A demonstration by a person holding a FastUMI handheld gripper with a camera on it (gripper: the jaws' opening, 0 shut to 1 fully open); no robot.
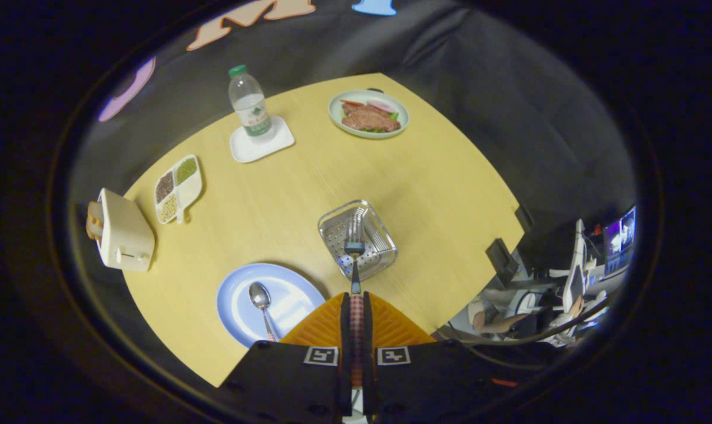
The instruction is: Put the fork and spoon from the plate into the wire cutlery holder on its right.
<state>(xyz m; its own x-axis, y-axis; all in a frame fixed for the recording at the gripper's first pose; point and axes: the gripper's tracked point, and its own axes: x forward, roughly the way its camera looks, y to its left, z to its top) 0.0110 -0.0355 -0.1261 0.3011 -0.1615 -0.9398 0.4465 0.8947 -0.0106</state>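
We have the hand-held gripper point(356, 297) clamped on the fork point(354, 250), hanging over the wire cutlery holder point(382, 259); spoon point(261, 299) still on plate point(291, 297).

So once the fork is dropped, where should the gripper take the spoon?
Probably by the handle, from above. The spoon lies flat on the blue plate, bowl pointing away, handle nearest the gripper, which is shut on the fork over the wire holder.

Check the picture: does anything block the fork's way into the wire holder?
Nothing visible does. The hand-held gripper is shut on the fork, whose head hangs over the open wire holder.
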